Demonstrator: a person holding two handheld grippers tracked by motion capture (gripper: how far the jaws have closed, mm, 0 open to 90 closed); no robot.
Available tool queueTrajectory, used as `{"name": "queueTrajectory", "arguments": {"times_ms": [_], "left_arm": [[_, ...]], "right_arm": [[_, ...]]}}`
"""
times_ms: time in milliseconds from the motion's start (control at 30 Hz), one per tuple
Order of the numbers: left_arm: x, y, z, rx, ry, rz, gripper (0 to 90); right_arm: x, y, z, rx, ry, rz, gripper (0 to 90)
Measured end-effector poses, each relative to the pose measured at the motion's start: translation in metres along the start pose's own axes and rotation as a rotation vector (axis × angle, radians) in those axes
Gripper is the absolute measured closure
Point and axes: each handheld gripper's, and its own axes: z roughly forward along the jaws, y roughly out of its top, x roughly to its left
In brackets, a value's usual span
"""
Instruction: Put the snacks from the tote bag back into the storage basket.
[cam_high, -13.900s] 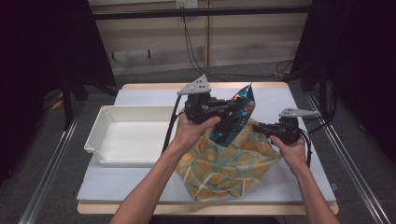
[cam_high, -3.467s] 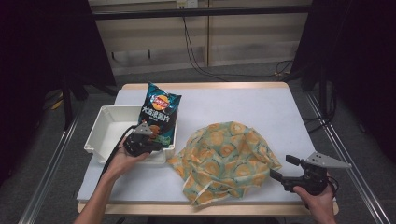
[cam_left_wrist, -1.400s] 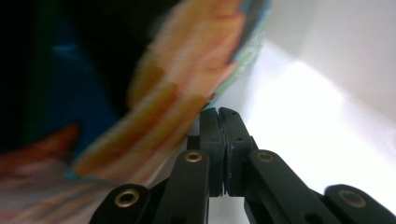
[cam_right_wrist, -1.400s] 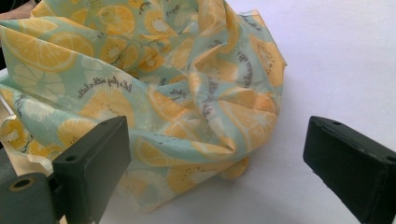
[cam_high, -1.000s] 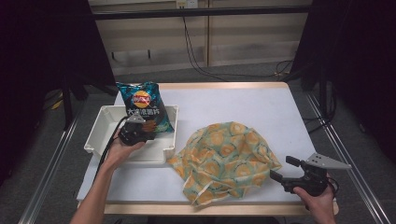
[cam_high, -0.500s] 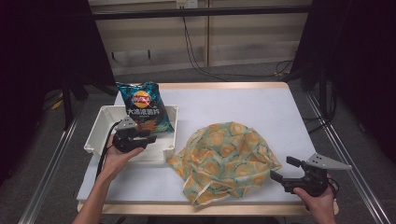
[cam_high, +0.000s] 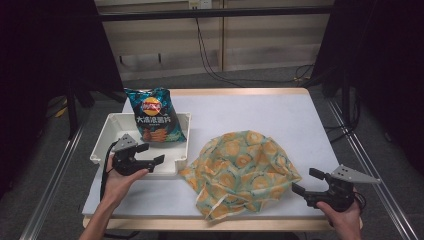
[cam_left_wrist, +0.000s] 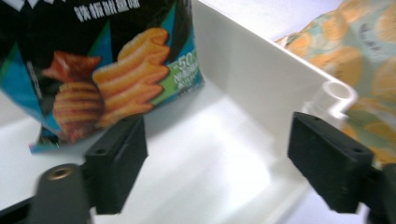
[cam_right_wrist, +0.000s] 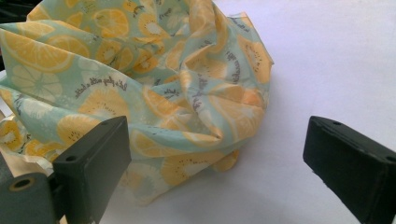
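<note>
At far left of the table (cam_high: 280, 107), a white tray (cam_high: 102, 145), long and shallow, lying near the left edge. Inside it, at the far right corner, a blue chip bag (cam_high: 152, 117), standing tilted and leaning on the far wall, with ridged orange chips printed on the front. In the left gripper view, the same chip bag (cam_left_wrist: 100, 70) resting with its lower edge on the tray floor (cam_left_wrist: 205, 158), close to the inner wall.

At the near right part of the tray, the left gripper (cam_high: 151, 155), held in the left hand (cam_high: 117, 180) over the tray rim. Jaws spread wide apart, holding nothing; one jaw just in front of the bag's lower corner, not clearly touching it, the other jaw near the tray corner.

Just right of the tray, a crumpled cloth bag (cam_high: 242, 170) with an orange-slice pattern on pale green, lying on the table, its left edge just beside the tray. In the right gripper view, folds of the same cloth bag (cam_right_wrist: 140, 88) heaped on the white surface.

At far right, near the front edge of the table, the right gripper (cam_high: 307, 182) in the right hand (cam_high: 345, 217), pointing toward the cloth. Jaws spread wide apart, empty, close to the cloth's right edge but apart from it.
</note>
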Motion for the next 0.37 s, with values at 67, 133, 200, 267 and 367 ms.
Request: {"name": "queueTrajectory", "arguments": {"times_ms": [67, 133, 200, 267, 367], "left_arm": [[-0.005, -0.005, -0.007, -0.011, 0.019, 0.01, 16.0], [-0.01, -0.01, -0.011, -0.016, 0.022, 0.016, 13.7], [-0.015, -0.016, -0.014, -0.028, 0.039, 0.028, 13.5], [-0.019, -0.022, -0.018, -0.053, 0.03, -0.004, 11.3], [-0.025, -0.032, -0.021, -0.072, 0.031, -0.006, 11.4]], "right_arm": [[0.001, 0.0, 0.0, 0.001, 0.001, -0.001, 7.0], [0.0, 0.0, 0.001, 0.003, -0.002, -0.001, 7.0], [0.0, 0.0, 0.001, 0.003, -0.004, 0.003, 7.0], [0.0, 0.0, 0.001, 0.003, -0.004, 0.001, 7.0], [0.001, -0.001, 0.001, 0.004, -0.001, 0.002, 7.0]]}}
